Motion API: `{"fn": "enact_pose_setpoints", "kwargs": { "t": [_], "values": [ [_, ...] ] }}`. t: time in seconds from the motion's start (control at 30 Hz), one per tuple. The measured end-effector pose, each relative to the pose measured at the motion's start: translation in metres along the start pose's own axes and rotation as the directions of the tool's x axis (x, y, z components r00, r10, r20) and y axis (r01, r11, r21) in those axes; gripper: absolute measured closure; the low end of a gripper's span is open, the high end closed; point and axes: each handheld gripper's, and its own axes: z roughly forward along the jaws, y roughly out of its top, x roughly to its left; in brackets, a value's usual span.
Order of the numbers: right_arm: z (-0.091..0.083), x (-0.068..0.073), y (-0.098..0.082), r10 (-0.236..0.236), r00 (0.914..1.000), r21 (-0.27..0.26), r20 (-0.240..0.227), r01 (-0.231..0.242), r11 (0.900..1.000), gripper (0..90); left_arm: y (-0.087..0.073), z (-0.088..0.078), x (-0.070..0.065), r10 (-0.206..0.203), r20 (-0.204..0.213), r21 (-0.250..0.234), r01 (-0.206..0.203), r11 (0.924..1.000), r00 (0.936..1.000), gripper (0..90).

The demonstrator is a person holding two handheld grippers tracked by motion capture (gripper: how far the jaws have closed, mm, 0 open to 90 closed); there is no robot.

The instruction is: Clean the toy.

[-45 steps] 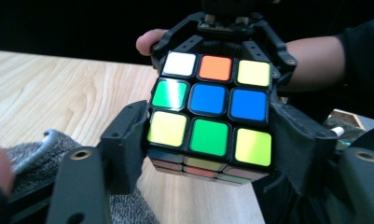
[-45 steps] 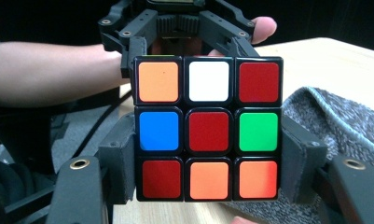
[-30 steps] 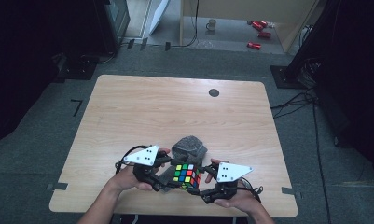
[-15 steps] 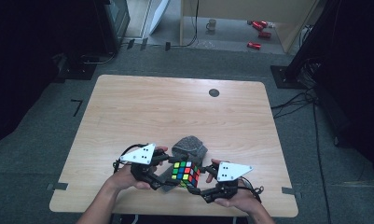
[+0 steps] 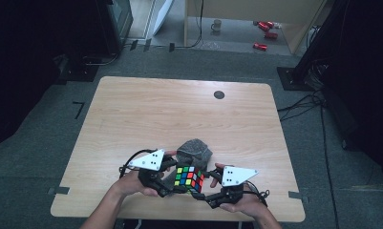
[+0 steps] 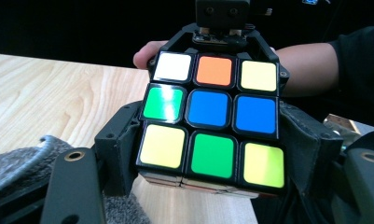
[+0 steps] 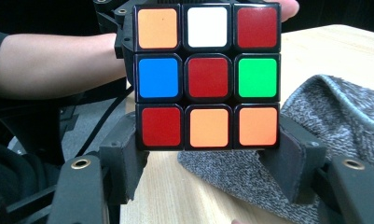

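A scrambled Rubik's cube point(image 5: 189, 177) hangs just above the table's front part, held between both grippers. My left gripper point(image 5: 172, 183) grips it from the left. In the left gripper view its jaws point(image 6: 215, 154) clamp the lowest layer of the cube point(image 6: 212, 126), under a face with a blue centre. These jaws have just been opening a little, with the cube still between them. My right gripper point(image 5: 204, 188) holds it from the right. In the right gripper view its pads point(image 7: 128, 154) press the bottom row of the cube point(image 7: 208, 77), whose near face has a red centre.
A crumpled grey cloth point(image 5: 195, 149) lies on the wooden table point(image 5: 179, 109) right behind the cube. A small black disc point(image 5: 219, 94) sits near the far edge. The table's front edge runs just below both hands. Red cans point(image 5: 260, 46) and a mug lie on the floor beyond.
The left gripper has wobbled slightly at the cube. The cube and the right gripper stay where they were.
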Motion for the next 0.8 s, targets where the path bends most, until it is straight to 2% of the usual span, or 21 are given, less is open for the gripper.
{"fn": "enact_pose_setpoints", "kwargs": {
  "t": [0.13, 0.27, 0.6, 0.73, 0.8],
  "values": [
    [0.002, 0.001, 0.002, 0.005, 0.9997, 0.013, -0.023, -0.005, 1.0, 34.7, 0.001, 0.004, -0.001, -0.002, 0.016, 0.01, 0.002, 1.0, 0.9999, 31.2],
    [0.002, -0.001, 0.003, 0.03, 0.9992, -0.001, -0.028, -0.03, 1.0, 34.6, 0.002, 0.0, 0.002, -0.026, 0.03, -0.023, 0.027, 0.9994, 0.9992, 34.3],
    [0.004, 0.001, 0.003, 0.008, 0.9999, -0.013, 0.012, -0.008, 1.0, 33.9, 0.002, -0.005, 0.004, -0.028, 0.015, -0.029, 0.028, 0.9992, 0.9995, 34.4],
    [0.003, 0.0, 0.002, 0.014, 0.9995, -0.013, 0.029, -0.013, 1.0, 32.3, 0.002, -0.012, 0.005, -0.028, 0.001, -0.052, 0.028, 0.9982, 0.9996, 34.4],
    [0.003, -0.001, 0.002, 0.018, 0.9992, -0.008, 0.037, -0.017, 1.0, 32.0, 0.002, -0.017, 0.006, -0.034, 0.007, -0.077, 0.035, 0.9964, 0.9994, 34.5]
  ]
}}
